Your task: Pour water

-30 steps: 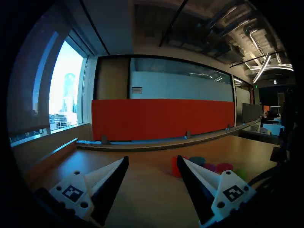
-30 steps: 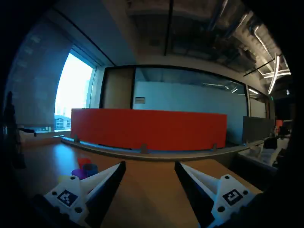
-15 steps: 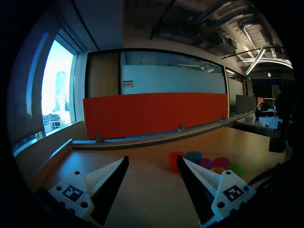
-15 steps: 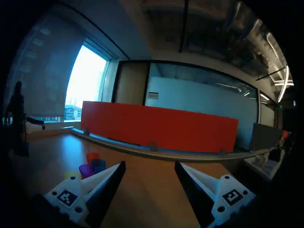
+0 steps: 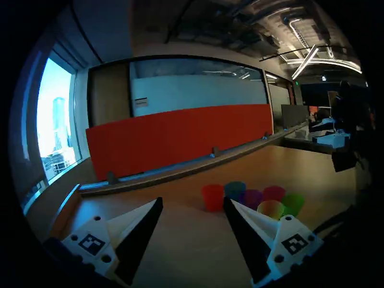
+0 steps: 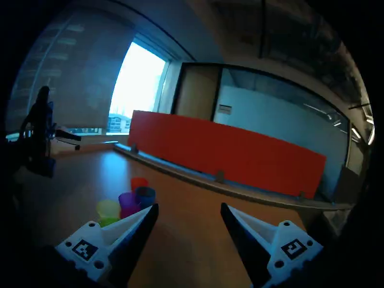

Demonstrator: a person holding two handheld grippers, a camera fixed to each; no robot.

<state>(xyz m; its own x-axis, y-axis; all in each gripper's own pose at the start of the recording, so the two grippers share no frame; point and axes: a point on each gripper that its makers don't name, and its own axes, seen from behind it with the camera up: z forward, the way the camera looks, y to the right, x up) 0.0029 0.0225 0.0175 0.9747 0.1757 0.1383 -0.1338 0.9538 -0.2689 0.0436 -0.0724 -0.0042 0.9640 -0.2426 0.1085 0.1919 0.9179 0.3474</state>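
Several small coloured cups stand bunched on the wooden desk [image 5: 297,173]. In the left gripper view a red cup [image 5: 212,197], a blue cup [image 5: 234,189], a purple cup [image 5: 252,198] and a green cup [image 5: 293,203] sit just beyond my right finger. My left gripper [image 5: 192,201] is open and holds nothing. The right gripper view has the red cup [image 6: 139,183], blue cup [image 6: 145,195], purple cup [image 6: 127,200] and a yellow cup [image 6: 108,209] beyond the left finger. My right gripper [image 6: 188,206] hangs open and empty over the desk [image 6: 192,235].
A long red partition [image 5: 177,137] [image 6: 225,151] runs along the desk's far edge. A bright window [image 6: 137,86] lies to the left. Dark shapes stand at the right edge of the left gripper view [image 5: 346,156] and the left edge of the right gripper view [image 6: 41,129].
Both views have swung toward the cups. The cluster has come out from behind the fingers and shows more fully. Both grippers stay open.
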